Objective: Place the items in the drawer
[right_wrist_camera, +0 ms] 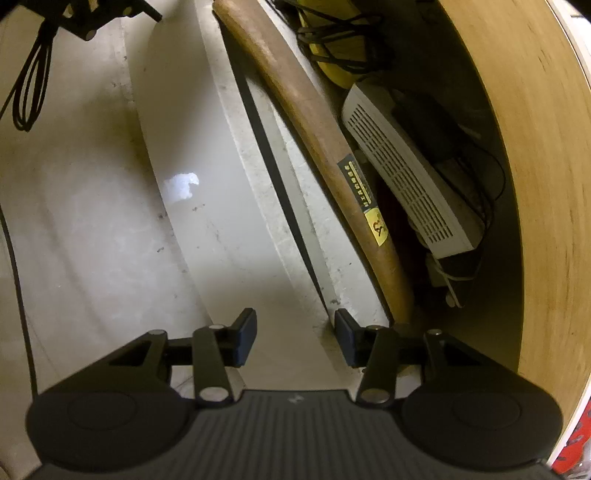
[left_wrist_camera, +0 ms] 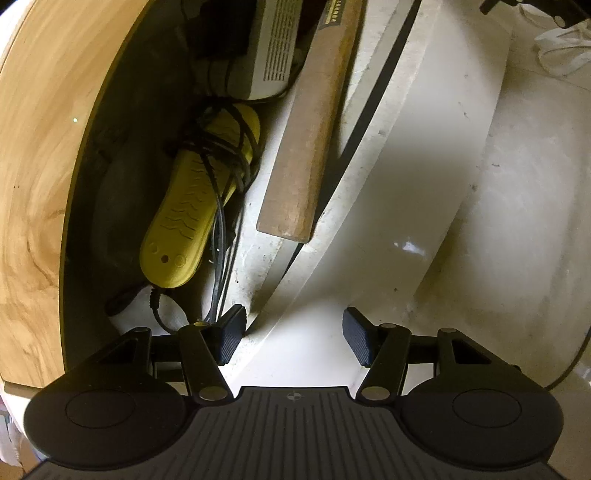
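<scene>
An open white drawer (left_wrist_camera: 424,122) (right_wrist_camera: 207,155) sits under a wooden top (left_wrist_camera: 40,155) (right_wrist_camera: 543,155). Inside lie a wooden hammer handle (left_wrist_camera: 314,122) (right_wrist_camera: 317,122), a yellow device wrapped in black cable (left_wrist_camera: 199,192) (right_wrist_camera: 332,62) and a white vented box (left_wrist_camera: 277,44) (right_wrist_camera: 402,173). My left gripper (left_wrist_camera: 293,339) is open and empty above the drawer's front edge. My right gripper (right_wrist_camera: 295,336) is open and empty above the same front edge, further along. The other gripper shows at the top corner of each view (left_wrist_camera: 535,11) (right_wrist_camera: 92,18).
Pale tiled floor (left_wrist_camera: 524,206) (right_wrist_camera: 66,221) lies in front of the drawer. A white cloth (left_wrist_camera: 565,48) lies on the floor. A black cable (right_wrist_camera: 33,81) hangs from the other gripper. Something red (right_wrist_camera: 576,450) shows at the lower right edge.
</scene>
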`<control>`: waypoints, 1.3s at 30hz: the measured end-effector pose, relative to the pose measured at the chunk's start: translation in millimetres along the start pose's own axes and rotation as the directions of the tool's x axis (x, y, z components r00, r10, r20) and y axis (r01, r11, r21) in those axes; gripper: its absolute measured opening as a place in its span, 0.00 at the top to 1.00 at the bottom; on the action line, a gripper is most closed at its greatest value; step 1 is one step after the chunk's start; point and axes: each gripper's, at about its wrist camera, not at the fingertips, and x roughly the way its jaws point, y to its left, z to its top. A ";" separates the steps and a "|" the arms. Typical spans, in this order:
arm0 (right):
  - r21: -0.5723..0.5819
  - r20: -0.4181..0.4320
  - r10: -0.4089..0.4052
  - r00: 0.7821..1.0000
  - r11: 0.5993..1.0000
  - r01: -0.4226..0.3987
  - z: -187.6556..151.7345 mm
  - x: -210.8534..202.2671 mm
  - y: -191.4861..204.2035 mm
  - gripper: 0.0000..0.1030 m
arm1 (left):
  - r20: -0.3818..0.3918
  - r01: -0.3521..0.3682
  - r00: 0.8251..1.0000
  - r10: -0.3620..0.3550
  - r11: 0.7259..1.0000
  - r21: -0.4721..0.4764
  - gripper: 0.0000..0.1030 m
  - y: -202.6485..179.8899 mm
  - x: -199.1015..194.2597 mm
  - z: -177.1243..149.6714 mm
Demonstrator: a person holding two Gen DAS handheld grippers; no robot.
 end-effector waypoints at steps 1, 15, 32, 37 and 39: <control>-0.001 0.000 0.003 1.000 1.000 -0.003 -1.1 -0.4 -0.9 0.52 | -0.001 0.004 1.000 -0.004 1.000 0.000 0.45 0.3 0.0 -1.7; -0.011 -0.010 0.088 0.996 0.996 -0.088 -7.6 -17.7 -2.9 0.52 | -0.009 0.071 0.997 -0.071 0.997 0.011 0.51 5.0 -4.2 -31.7; -0.029 -0.046 0.201 0.979 0.979 -0.202 -1.5 -28.6 3.9 0.57 | -0.038 0.178 0.983 -0.178 0.984 0.010 0.57 11.6 -31.7 1.1; -0.028 -0.056 0.239 0.969 0.970 -0.240 -8.3 -42.7 8.0 0.57 | -0.054 0.211 0.976 -0.210 0.977 0.020 0.59 6.2 -42.8 10.0; -0.031 -0.061 0.253 0.965 0.966 -0.256 -10.3 -46.6 9.3 0.57 | -0.061 0.225 0.973 -0.223 0.974 0.027 0.60 8.9 -38.3 14.5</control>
